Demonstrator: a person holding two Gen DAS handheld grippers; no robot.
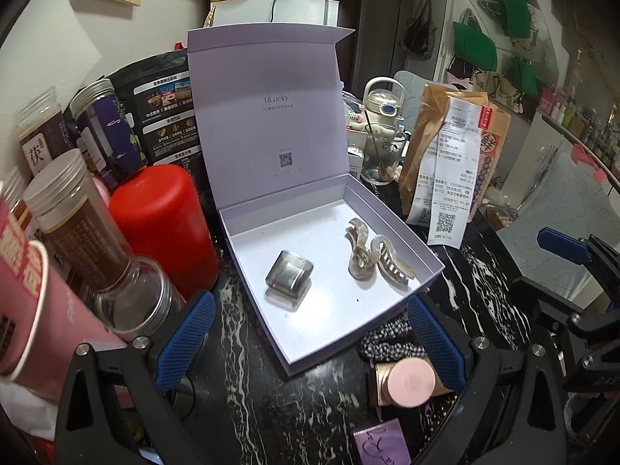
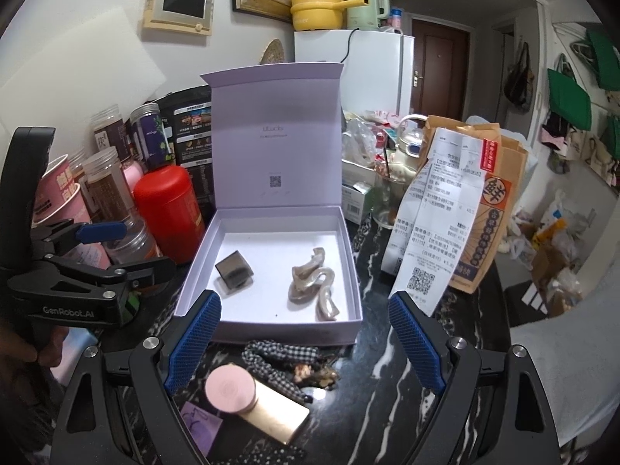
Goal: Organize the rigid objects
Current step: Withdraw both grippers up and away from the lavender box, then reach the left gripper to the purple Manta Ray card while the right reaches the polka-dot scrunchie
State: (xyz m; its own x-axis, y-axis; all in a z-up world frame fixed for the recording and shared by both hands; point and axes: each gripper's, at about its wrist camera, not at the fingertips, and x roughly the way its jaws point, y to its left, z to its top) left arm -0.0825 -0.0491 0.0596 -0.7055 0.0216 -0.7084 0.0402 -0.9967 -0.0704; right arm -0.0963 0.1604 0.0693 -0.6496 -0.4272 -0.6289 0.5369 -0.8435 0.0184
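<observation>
The left tongs (image 1: 310,337) are spread wide with nothing between the blue pads, hovering over the near corner of the open lavender box (image 1: 387,197) on the black marble counter (image 1: 248,395). The right tongs (image 2: 306,339) are likewise agape and empty, poised just before the box's (image 2: 350,232) front wall.

Inside the box lie two hair claws: a squarish smoky-grey claw (image 1: 289,277) on the left and a wavy pearl-beige claw (image 1: 374,257) on the right, apart from each other. Both lie ahead of the tongs and between their pads in either view, and touch neither pair.

The right wrist view shows, closer than the box, a checkered scrunchie (image 2: 279,356) touching a round pink compact (image 2: 230,391) that rests on a gold rectangular case (image 2: 277,412), with a small purple card (image 2: 199,424) beside them. The left wrist view catches these only partly, at its lower right. Each view also shows the other tongs from the side.

Left of the box stand one red canister (image 1: 166,228) and several clear lidded jars (image 1: 73,209); to its right leans one brown paper bag (image 2: 500,209) bearing a long receipt (image 2: 434,224).
</observation>
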